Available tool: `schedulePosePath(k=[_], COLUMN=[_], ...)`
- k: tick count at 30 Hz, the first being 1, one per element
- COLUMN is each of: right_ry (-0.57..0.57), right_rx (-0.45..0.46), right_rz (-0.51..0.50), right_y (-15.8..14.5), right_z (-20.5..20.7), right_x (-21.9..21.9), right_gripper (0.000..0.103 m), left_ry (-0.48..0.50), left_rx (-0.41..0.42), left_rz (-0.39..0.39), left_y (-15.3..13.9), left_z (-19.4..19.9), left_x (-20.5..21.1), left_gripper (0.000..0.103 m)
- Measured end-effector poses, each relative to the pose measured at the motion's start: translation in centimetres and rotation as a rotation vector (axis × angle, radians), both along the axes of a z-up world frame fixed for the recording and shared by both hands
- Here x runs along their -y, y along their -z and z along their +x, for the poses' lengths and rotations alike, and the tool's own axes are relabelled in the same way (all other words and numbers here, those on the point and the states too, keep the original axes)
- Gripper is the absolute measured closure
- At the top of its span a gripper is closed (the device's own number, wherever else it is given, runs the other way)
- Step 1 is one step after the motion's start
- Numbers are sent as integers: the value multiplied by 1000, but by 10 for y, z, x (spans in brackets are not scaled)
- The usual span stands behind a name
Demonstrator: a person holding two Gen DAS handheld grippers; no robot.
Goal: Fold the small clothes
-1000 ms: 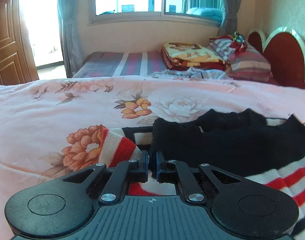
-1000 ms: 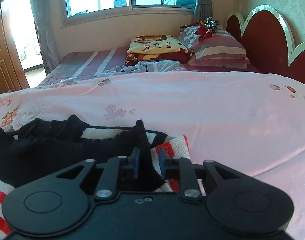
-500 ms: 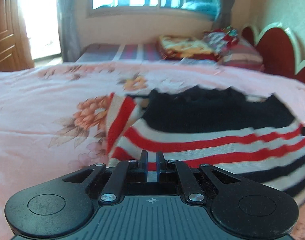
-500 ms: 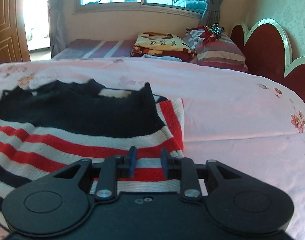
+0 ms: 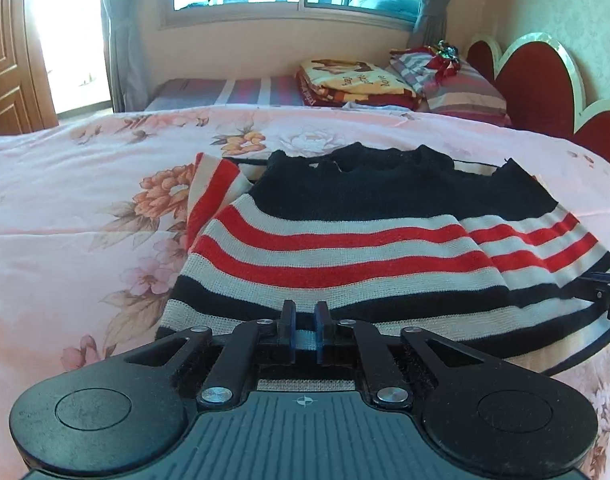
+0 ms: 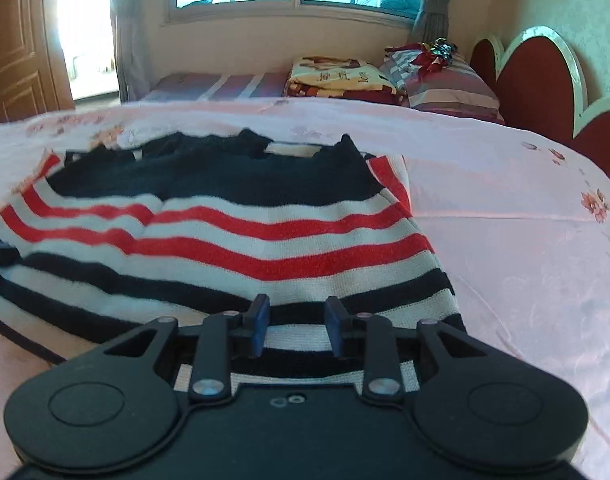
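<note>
The sweater [image 5: 345,248] lies flat on the pink bedspread [image 5: 65,208], collar away, stripes running crosswise. The left tongs [image 5: 305,320] are clenched on its hem; the right tongs [image 6: 297,316] stand parted over it. Only the right view shows the sweater's right sleeve edge.

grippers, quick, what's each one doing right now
left gripper: narrow gap between its fingers over the striped sweater hem; grip cannot be told.
right gripper: open, holding nothing, sweater hem beneath.
</note>
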State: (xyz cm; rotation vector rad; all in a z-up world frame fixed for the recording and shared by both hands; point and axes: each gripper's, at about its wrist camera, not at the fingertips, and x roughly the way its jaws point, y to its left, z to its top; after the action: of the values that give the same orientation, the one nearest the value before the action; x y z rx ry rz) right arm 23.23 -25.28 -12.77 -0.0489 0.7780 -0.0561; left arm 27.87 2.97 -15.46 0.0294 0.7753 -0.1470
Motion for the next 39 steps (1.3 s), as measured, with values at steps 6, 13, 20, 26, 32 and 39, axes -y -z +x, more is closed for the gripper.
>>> schedulePosePath(k=[6,13,20,26,32,39], right_ry=[43,83,48,-29,-157,-196], right_rx=[-71,-84,-71,17,-28,-3], right_rz=[-11,-22,38,103,18,68], right_y=[19,19,0,-21,7,-2], right_z=[-3,-14,-15,23,50,46], right_x=[-1,-9,4,-10,-49,-39], right_gripper=[66,66,66,65,66,62], left_ry=[-57,-18,-11,26,12,-68], left_rx=[-68,-10,43,93,34,0], left_rz=[-70,-11,-21,-52,63,-27], left_y=[13,15,-11,-28,18,8], left_z=[11,3,-10,15,29,25], left_x=[-12,-5,2,51,62,43], left_gripper=[78,77,74,24,5,0])
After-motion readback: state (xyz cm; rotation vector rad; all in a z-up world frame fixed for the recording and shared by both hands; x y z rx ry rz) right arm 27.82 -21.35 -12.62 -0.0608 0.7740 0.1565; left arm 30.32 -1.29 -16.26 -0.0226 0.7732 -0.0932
